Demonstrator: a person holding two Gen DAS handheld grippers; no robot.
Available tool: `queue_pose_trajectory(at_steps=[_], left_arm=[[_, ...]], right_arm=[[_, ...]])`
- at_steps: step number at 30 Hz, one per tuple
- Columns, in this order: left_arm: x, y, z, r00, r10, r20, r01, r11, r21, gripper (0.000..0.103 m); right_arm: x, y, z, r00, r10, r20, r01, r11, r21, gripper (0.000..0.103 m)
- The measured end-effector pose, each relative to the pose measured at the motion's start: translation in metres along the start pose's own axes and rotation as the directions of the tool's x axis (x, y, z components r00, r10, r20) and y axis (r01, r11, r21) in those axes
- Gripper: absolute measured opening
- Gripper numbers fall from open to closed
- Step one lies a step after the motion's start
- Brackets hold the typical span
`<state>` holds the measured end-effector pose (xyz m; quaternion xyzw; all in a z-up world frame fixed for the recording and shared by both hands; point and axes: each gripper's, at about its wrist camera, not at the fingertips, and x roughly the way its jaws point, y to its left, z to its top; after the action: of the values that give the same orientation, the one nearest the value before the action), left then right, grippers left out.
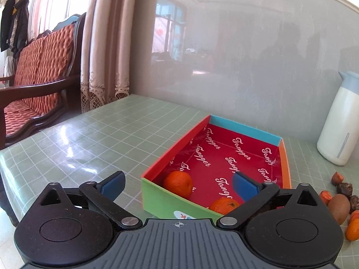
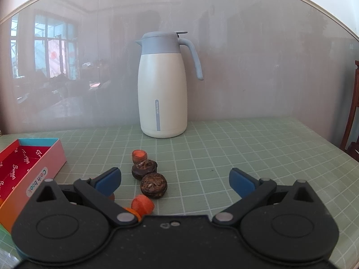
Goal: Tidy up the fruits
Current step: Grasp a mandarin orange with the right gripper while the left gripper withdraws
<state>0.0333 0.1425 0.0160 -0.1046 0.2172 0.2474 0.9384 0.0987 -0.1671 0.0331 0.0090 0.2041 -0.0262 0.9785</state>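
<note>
In the left wrist view, the left gripper (image 1: 178, 185) is standing wide at lower centre with nothing between its pads, over the near end of the red-lined box (image 1: 154, 170), where two oranges (image 1: 178, 183) are lying. In the right wrist view, the box (image 2: 53, 154) is sitting at the left edge, loose fruits (image 2: 154, 185) are lying at centre before the white jug (image 2: 162, 85), and the right gripper (image 2: 176, 180) is gaping wide and empty.

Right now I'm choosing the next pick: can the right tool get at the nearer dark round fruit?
Probably yes: the right tool is open, and the dark fruit lies between its fingers, unblocked.
</note>
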Motion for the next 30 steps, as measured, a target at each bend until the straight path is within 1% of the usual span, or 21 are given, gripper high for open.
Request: queue_pose_trajectory(at_steps=[7, 11, 14, 18, 21, 23, 26, 30], left_arm=[[-0.016, 0.01, -0.004, 0.999, 0.002, 0.036, -0.004, 0.999, 0.044, 0.103], [-0.022, 0.017, -0.004, 0.998, 0.009, 0.057, -0.013, 0.998, 0.058, 0.103], [-0.023, 0.024, -0.002, 0.998, 0.016, 0.064, -0.019, 0.999, 0.045, 0.103], [-0.023, 0.036, 0.001, 0.998, 0.031, 0.062, -0.031, 1.0, 0.001, 0.103], [-0.023, 0.045, 0.003, 0.997, 0.045, 0.061, -0.043, 0.999, -0.03, 0.103], [-0.022, 0.05, 0.004, 0.997, 0.05, 0.056, -0.047, 0.998, -0.051, 0.103], [-0.021, 0.056, 0.005, 0.997, 0.054, 0.051, -0.05, 0.996, -0.072, 0.103], [-0.021, 0.059, 0.005, 0.997, 0.054, 0.051, -0.05, 0.996, -0.079, 0.103]], right_arm=[[0.002, 0.009, -0.001, 0.999, 0.032, -0.004, -0.032, 0.999, -0.007, 0.103], [0.006, 0.014, -0.003, 0.997, 0.066, -0.029, -0.067, 0.998, -0.02, 0.103], [0.008, 0.018, -0.006, 0.994, 0.098, -0.044, -0.099, 0.995, -0.033, 0.102], [0.013, 0.023, -0.012, 0.988, 0.124, -0.088, -0.128, 0.991, -0.048, 0.1], [0.018, 0.024, -0.017, 0.982, 0.142, -0.123, -0.148, 0.988, -0.048, 0.095], [0.02, 0.023, -0.02, 0.981, 0.142, -0.134, -0.15, 0.987, -0.054, 0.088], [0.024, 0.021, -0.022, 0.977, 0.146, -0.156, -0.154, 0.987, -0.046, 0.08], [0.029, 0.02, -0.023, 0.97, 0.166, -0.178, -0.172, 0.985, -0.016, 0.076]])
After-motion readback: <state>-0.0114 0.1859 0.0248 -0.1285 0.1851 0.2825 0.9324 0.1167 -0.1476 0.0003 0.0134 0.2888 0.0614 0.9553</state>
